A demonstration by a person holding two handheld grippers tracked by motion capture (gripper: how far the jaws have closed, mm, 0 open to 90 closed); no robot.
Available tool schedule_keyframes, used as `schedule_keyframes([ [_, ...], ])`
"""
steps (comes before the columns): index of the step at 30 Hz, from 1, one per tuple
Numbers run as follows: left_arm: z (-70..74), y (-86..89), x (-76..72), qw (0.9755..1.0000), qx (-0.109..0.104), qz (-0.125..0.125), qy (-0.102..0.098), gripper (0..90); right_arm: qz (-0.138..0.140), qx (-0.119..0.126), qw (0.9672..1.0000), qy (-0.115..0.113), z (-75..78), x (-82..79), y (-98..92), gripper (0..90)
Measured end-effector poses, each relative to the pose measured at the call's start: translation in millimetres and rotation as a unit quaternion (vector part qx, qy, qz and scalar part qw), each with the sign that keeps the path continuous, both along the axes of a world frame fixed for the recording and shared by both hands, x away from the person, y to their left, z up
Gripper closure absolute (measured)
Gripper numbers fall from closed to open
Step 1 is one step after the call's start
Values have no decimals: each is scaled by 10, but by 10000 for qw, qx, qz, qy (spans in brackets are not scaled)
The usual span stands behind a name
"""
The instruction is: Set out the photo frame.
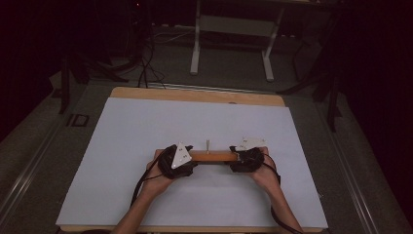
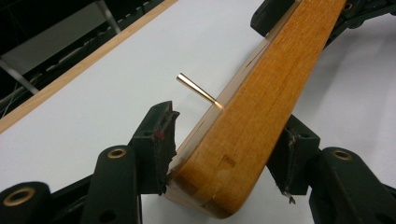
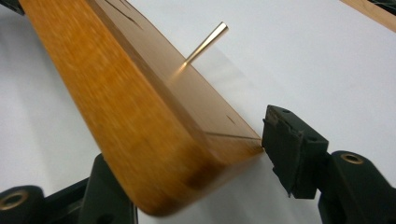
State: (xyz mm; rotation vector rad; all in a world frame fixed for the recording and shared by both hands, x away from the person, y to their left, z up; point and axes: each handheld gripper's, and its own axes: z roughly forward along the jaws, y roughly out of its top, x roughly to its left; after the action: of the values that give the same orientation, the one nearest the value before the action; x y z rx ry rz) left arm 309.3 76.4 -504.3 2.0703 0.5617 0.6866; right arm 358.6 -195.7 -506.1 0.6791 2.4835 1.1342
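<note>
**Operator:** Two hands come up from the near edge of the white table sheet (image 1: 146, 136), forearms angled inward, each with a gripper at one end of the long honey-coloured wooden bar (image 1: 213, 156). My left gripper (image 2: 224, 149) points in along the bar from the left, and my right gripper (image 3: 196, 172) faces it from the right.

**Observer:** How do the jaws stand?

**Operator:** In the left gripper view the jaws are clamped across the rounded end of the bar, one pad against each side. In the right gripper view the right-hand pad sits at the bar's corner, at or just off the wood; the other pad is hidden behind the bar, so I cannot tell whether that grip has closed.

**Observer:** And the bar itself?

**Operator:** It lies crosswise at the middle of the sheet, between my two grippers. I cannot tell whether it rests on the sheet or is lifted. A thin brass-coloured metal pin (image 2: 198, 91) stands out of its broad face near mid-length.

**Observer:** Any container, label or writing?

**Operator:** I can read no lettering on the bar or the jaws.
</note>
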Motion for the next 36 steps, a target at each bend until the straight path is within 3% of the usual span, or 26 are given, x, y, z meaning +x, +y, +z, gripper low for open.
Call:
schedule_keyframes([
  [17, 26, 25, 67, 9998, -106, -10, 150, 464, 99, 100, 9998, 129, 22, 43, 10, 450],
  [28, -25, 99, 162, 9986, -243, 152, 442, 448, 83, 257, 9992, 303, 32, 67, -8, 452],
  [36, -73, 148, 220, 9978, -347, 181, 530, 453, 48, 310, 9988, 379, 37, 85, -10, 455],
])
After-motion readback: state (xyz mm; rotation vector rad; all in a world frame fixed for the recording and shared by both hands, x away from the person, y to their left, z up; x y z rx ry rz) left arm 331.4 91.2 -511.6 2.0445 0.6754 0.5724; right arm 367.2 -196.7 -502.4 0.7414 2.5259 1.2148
